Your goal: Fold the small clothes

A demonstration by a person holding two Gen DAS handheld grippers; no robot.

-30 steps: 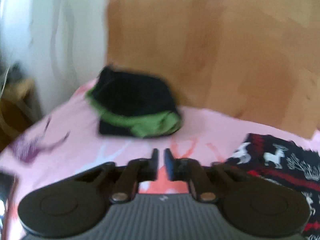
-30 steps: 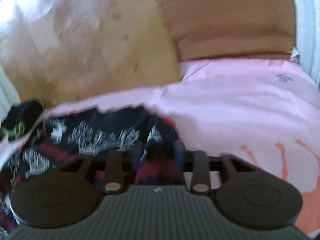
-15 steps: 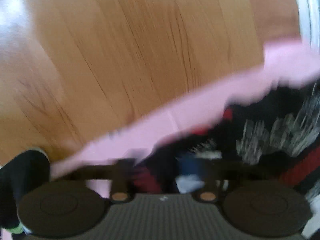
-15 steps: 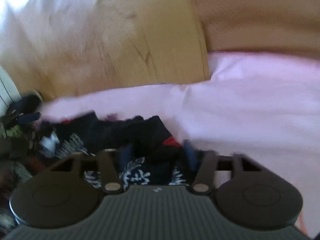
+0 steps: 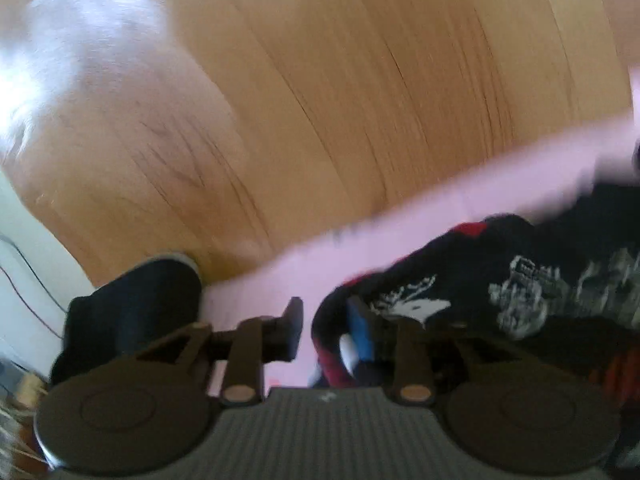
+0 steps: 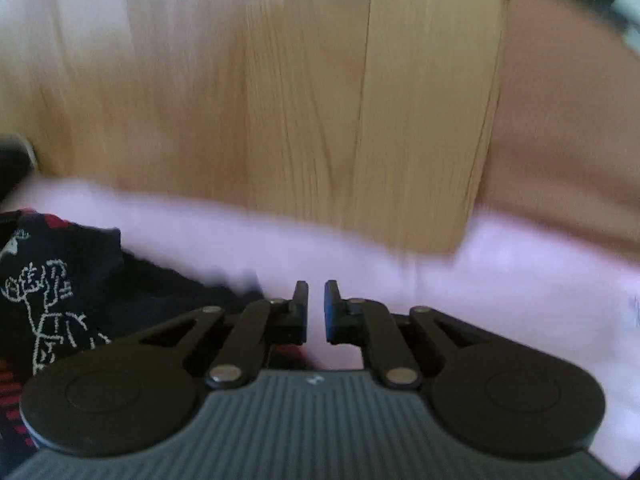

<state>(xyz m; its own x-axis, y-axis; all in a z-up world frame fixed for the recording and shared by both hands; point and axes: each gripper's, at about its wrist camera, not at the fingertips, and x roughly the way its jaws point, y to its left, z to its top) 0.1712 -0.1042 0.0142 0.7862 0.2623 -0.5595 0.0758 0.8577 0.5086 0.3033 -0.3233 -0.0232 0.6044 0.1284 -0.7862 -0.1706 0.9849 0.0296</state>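
A dark navy garment with red and white reindeer pattern (image 5: 500,292) lies on the pink bedsheet (image 5: 288,280). My left gripper (image 5: 324,324) is open at the garment's left end, its right finger against the cloth and the cloth's edge between the jaws. In the right wrist view the same garment (image 6: 60,292) lies at the left. My right gripper (image 6: 316,308) is nearly closed with a narrow gap, empty, over bare sheet (image 6: 500,300) to the right of the garment.
A folded black garment (image 5: 132,312) sits at the far left of the bed against the wooden headboard (image 5: 320,100). A brown pillow (image 6: 568,120) lies at the back right. A white wall with a cable (image 5: 24,272) is at the left.
My right gripper has let go of the patterned garment, closed and moved right over bare sheet. My left gripper has opened and come to the garment's left end.
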